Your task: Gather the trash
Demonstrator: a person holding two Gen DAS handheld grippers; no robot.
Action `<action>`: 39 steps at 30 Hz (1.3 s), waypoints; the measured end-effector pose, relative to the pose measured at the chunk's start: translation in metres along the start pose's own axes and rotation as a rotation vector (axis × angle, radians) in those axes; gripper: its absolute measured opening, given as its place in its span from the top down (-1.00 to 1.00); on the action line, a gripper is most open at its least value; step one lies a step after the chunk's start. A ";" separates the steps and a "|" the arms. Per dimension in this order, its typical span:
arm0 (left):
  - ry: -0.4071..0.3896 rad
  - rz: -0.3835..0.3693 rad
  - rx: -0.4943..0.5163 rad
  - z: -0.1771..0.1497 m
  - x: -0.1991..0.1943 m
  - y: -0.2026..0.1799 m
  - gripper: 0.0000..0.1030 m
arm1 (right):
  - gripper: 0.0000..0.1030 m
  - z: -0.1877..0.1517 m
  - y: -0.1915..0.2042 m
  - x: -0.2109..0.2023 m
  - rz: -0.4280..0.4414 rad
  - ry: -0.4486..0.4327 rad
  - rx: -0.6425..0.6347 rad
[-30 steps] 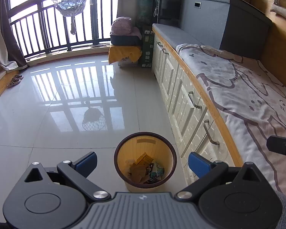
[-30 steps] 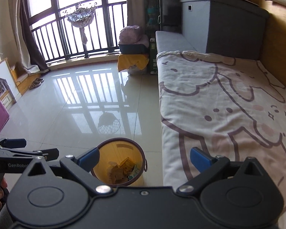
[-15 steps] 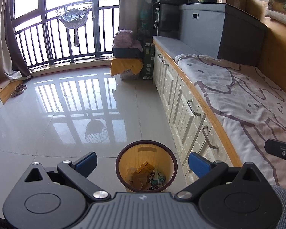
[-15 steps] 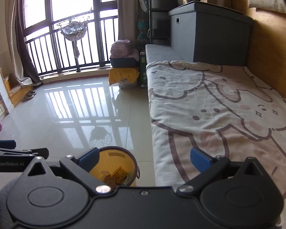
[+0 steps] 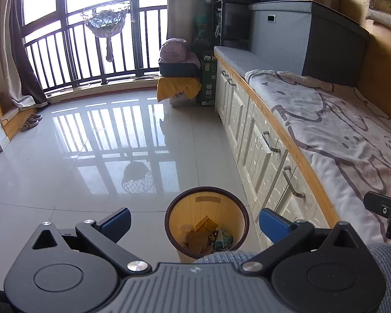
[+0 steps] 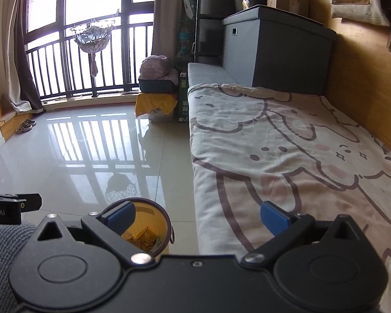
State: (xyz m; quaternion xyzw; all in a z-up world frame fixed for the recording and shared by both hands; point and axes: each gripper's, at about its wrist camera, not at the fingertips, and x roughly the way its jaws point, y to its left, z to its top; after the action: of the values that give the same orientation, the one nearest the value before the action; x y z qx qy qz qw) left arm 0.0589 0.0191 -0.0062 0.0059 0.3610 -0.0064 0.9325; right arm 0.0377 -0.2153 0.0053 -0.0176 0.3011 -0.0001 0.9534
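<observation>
A round bin [image 5: 207, 198] with a dark rim and yellow-orange inside stands on the tiled floor beside the bed's drawers. Cardboard scraps and wrappers [image 5: 206, 237] lie at its bottom. My left gripper [image 5: 195, 221] hangs open above and short of the bin, nothing between its blue pads. In the right wrist view the bin [image 6: 153, 214] sits low left, partly hidden behind the left finger. My right gripper [image 6: 195, 216] is open and empty, over the bed's near edge. No loose trash shows on the floor or the blanket.
A bed with a cartoon-print blanket [image 6: 286, 151] fills the right side, with white drawers [image 5: 263, 148] below. A grey storage box [image 5: 299, 34] stands at its far end. A yellow-covered stool with a bag [image 5: 178, 83] and slippers [image 5: 31, 121] sit near the balcony railing.
Both grippers have risen and tilted up, so the bin sits lower in each view and more of the room's far end shows. Both stay open and empty.
</observation>
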 end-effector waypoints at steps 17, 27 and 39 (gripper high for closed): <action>0.011 -0.005 0.014 -0.001 0.006 -0.001 -1.00 | -1.00 -0.004 0.003 0.000 -0.009 -0.003 -0.003; 0.010 -0.010 0.022 -0.003 0.005 -0.004 -1.00 | -1.00 -0.004 0.002 0.001 -0.007 0.003 0.008; 0.012 -0.012 0.025 -0.002 0.005 -0.006 -1.00 | -1.00 -0.004 0.000 0.003 -0.008 0.006 0.011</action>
State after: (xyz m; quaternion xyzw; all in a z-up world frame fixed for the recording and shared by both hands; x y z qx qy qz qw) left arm 0.0614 0.0133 -0.0116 0.0153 0.3667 -0.0162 0.9301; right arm 0.0382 -0.2158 0.0000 -0.0134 0.3041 -0.0055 0.9525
